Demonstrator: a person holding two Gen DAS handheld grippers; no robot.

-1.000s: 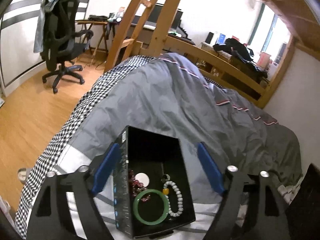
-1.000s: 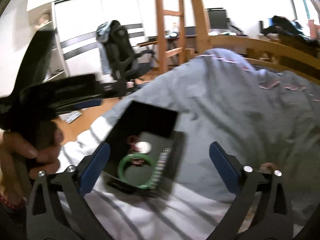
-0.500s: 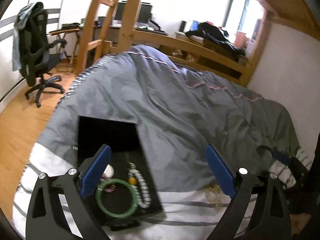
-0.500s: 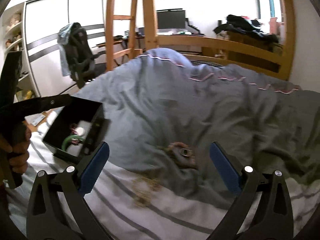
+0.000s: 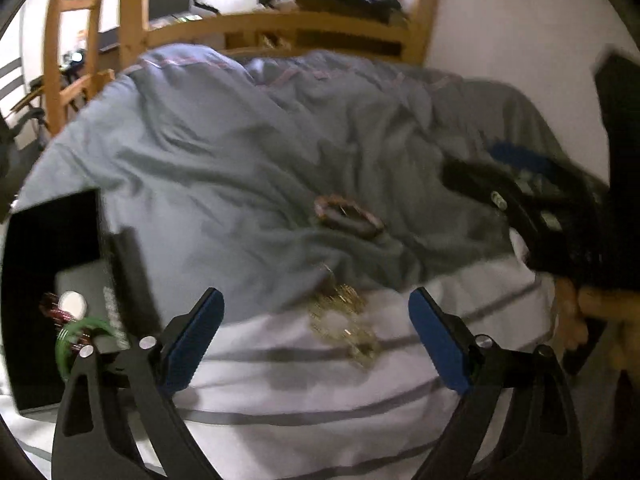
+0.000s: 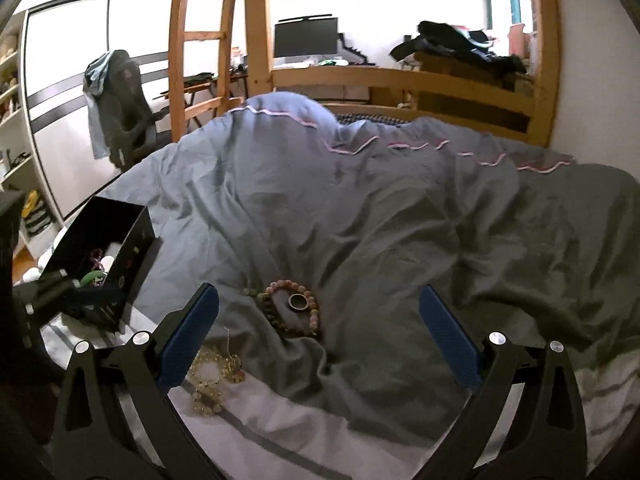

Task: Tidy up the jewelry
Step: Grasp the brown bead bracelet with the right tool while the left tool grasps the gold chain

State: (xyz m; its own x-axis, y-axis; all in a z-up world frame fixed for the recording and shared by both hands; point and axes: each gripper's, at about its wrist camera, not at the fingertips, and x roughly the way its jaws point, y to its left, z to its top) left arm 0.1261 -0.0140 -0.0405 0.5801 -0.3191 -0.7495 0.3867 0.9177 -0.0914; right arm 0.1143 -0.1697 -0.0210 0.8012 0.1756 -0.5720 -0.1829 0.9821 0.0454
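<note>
A black jewelry box (image 6: 100,264) sits on the bed at the left, holding a green bangle (image 5: 76,334), a white bead string and dark red beads. It also shows in the left wrist view (image 5: 48,248). A pink-and-brown bead bracelet (image 6: 292,312) with a ring (image 6: 298,301) inside its loop lies on the grey duvet. A gold chain (image 6: 212,376) lies on the white striped sheet. My left gripper (image 5: 314,336) is open, above the gold chain (image 5: 344,328). My right gripper (image 6: 318,334) is open, just short of the bracelet.
The grey duvet (image 6: 400,208) is rumpled with deep folds. A wooden bed frame (image 6: 400,80) and ladder (image 6: 200,40) stand behind. An office chair (image 6: 120,112) and a desk with a monitor (image 6: 306,40) are further back.
Both grippers swung right, away from the box. The box slid to the left edge of both views, and the bracelet, ring and gold chain came into view ahead. Both grippers stay open.
</note>
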